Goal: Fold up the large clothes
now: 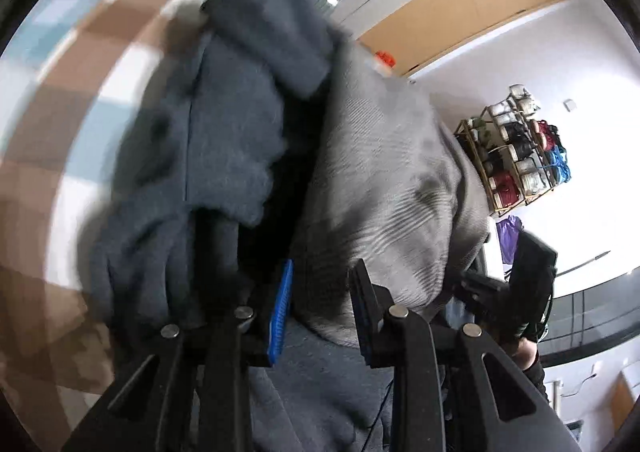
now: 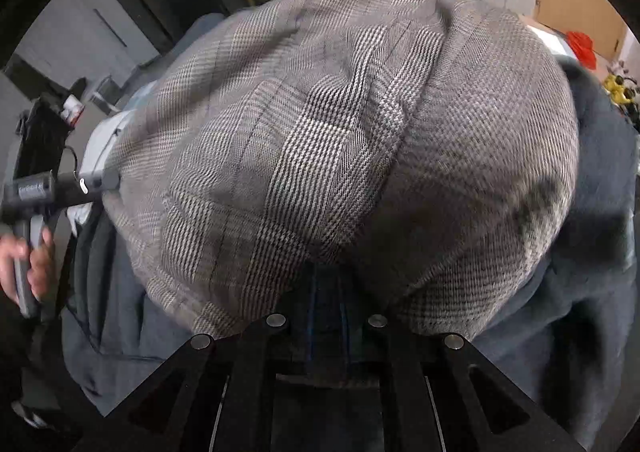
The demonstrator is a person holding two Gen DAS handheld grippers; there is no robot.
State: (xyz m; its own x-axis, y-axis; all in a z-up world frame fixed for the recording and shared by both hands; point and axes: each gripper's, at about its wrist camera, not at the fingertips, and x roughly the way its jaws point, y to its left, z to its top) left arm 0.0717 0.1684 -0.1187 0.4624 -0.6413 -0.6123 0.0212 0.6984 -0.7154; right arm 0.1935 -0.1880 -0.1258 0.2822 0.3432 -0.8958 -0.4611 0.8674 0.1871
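right gripper [image 2: 328, 292] jaws nearly closed, pinching plaid garment [image 2: 320, 140] edge at 6 o'clock; cloth drapes over dark fleece garment [image 2: 592, 252]. left gripper [image 1: 320, 292] jaws part open, pads w/ nothing clamped btwn. risk: one-sided hold, plaid slides off, fold skews.

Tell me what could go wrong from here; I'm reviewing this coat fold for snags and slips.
1. The left gripper stands open, one blue-padded finger buried in the dark lining; pulling away could drag that layer and spoil the fold.
2. The right gripper is shut on the checked coat, which drapes over its camera; it is placing nearly blind.
3. A dark cable lies on the cloth near the left hand; it might snag.
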